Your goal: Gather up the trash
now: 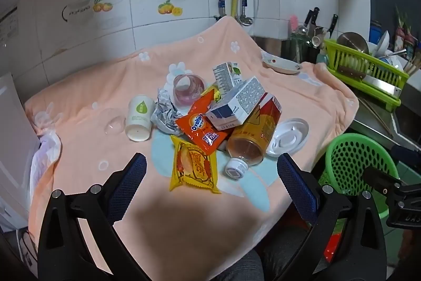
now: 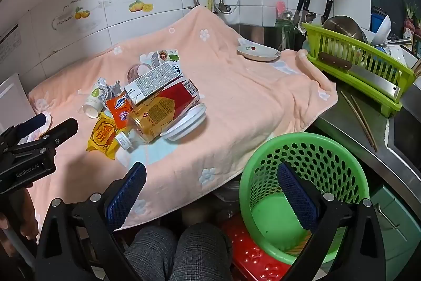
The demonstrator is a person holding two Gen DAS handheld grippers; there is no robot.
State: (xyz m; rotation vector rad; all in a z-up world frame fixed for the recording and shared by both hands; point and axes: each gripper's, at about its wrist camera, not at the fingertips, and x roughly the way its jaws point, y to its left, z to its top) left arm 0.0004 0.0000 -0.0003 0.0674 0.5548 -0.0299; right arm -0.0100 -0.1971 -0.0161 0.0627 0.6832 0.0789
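A pile of trash lies on a peach towel: a yellow snack wrapper, an orange Ovaltine packet, a gold and red bottle on its side, two cartons, crumpled foil, a paper cup, a clear plastic cup and a white lid. My left gripper is open and empty just in front of the yellow wrapper. My right gripper is open and empty over the towel's front edge, beside the green perforated basket. The pile also shows in the right wrist view.
A small dish sits at the towel's far right. A green dish rack with a cleaver and bowls stands on the steel counter, with chopsticks beside it. Knives stand behind. A red stool is under the basket.
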